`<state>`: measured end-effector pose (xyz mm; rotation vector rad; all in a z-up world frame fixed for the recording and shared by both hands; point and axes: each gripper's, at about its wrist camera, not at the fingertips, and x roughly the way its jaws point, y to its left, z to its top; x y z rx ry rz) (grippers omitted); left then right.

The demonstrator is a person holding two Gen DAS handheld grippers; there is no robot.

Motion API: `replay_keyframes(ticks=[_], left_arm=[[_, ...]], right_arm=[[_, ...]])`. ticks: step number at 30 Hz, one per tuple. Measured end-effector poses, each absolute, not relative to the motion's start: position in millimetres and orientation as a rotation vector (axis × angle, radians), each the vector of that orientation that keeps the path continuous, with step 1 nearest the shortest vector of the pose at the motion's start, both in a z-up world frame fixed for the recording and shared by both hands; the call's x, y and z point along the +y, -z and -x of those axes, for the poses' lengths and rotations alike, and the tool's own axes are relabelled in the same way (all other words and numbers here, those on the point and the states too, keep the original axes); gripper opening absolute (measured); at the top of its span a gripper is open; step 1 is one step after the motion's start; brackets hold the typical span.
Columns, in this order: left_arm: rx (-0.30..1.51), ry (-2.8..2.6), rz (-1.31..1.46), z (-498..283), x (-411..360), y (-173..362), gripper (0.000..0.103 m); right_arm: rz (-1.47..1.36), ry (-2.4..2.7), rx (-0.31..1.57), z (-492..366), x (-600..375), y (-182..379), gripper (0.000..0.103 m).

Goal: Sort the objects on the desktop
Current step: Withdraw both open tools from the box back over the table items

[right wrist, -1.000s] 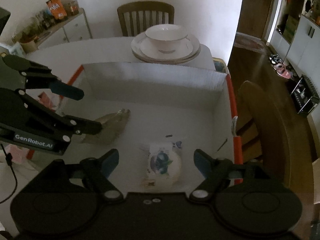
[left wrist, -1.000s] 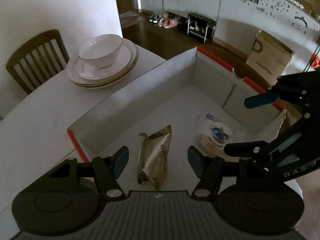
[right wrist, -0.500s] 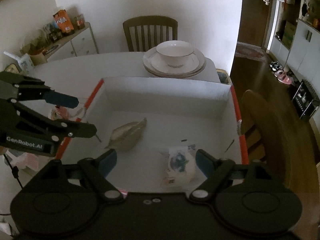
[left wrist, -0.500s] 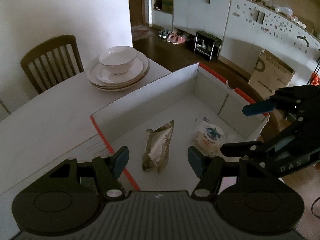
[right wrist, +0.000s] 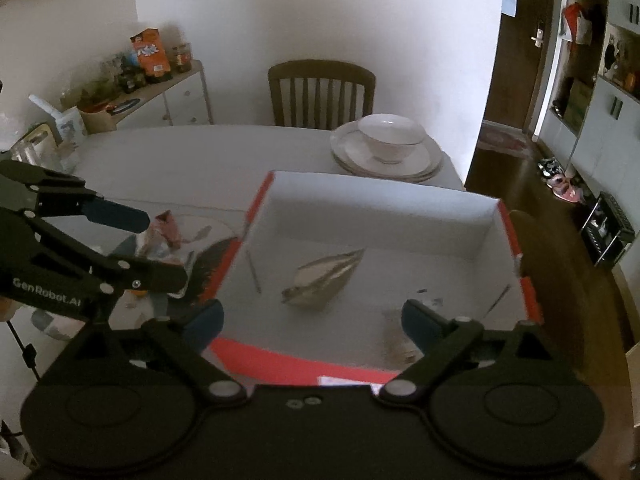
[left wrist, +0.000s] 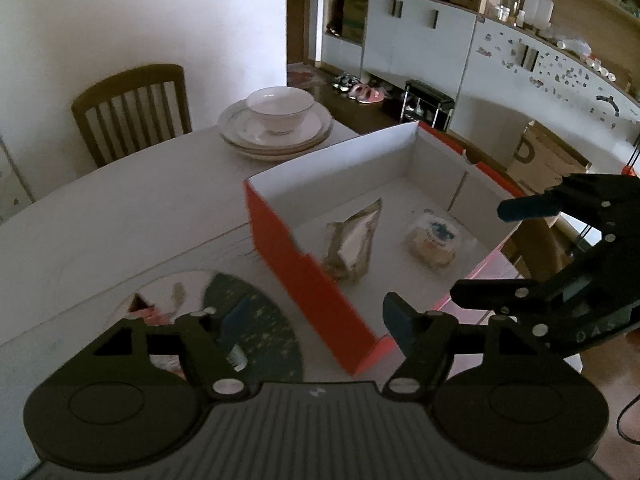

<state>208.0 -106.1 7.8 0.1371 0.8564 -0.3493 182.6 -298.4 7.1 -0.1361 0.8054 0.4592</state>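
1. Left wrist view: left gripper [left wrist: 318, 316] spread wide, empty; gold pouch [left wrist: 352, 240] lies in the orange box [left wrist: 304, 276], long axis running away from the camera — round packet [left wrist: 432, 238] beside it.
2. Right wrist view: right gripper [right wrist: 312, 318] wide, empty; the pouch [right wrist: 324, 276] points up-right.

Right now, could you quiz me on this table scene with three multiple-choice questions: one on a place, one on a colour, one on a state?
1. Where is the bowl?
A. in the box
B. on stacked plates
C. on the chair

2. What colour is the outside of the box?
A. blue
B. green
C. orange-red

3. How are the left gripper and right gripper?
A. both open, empty
B. both shut on packets
C. one holds the bowl

Answers: B, the bowl sits on plates; C, the outer wall is orange-red; A, the fingers stand apart with nothing between.
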Motion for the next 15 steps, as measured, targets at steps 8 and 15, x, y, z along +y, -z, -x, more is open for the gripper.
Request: replay_keyframes(ticks=[8, 15], left_arm=[[0.837, 0.351, -0.133, -185.1, -60.9, -4.9, 0.084], [0.872, 0.339, -0.114, -167.0, -13.0, 14.6, 0.103]], right_arm=[[0.104, -0.453, 0.813, -166.3, -265.9, -3.1, 0.098], [0.082, -0.431, 0.813, -152.0, -237.9, 4.3, 0.098]])
